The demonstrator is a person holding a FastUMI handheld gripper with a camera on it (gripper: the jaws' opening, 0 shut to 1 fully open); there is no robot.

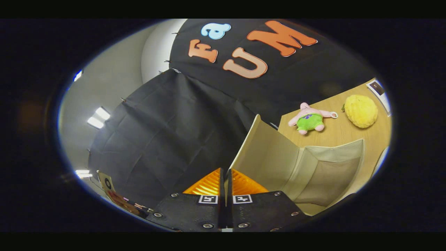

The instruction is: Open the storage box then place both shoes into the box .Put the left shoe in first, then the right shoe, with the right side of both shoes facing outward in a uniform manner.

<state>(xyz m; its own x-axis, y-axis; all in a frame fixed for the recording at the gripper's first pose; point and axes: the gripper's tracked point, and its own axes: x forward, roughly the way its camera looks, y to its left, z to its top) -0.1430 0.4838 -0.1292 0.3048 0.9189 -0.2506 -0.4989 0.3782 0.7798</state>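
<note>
While the gripper (225, 173) pinches its raised lid (264, 153), the beige fabric storage box (327, 174) at lower right gapes empty.

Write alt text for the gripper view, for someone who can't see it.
The claw is pinched on the raised lid of a beige storage box, holding it open. Beyond, a pink-and-green starfish plush and a yellow plush lie on the wooden table.
</note>
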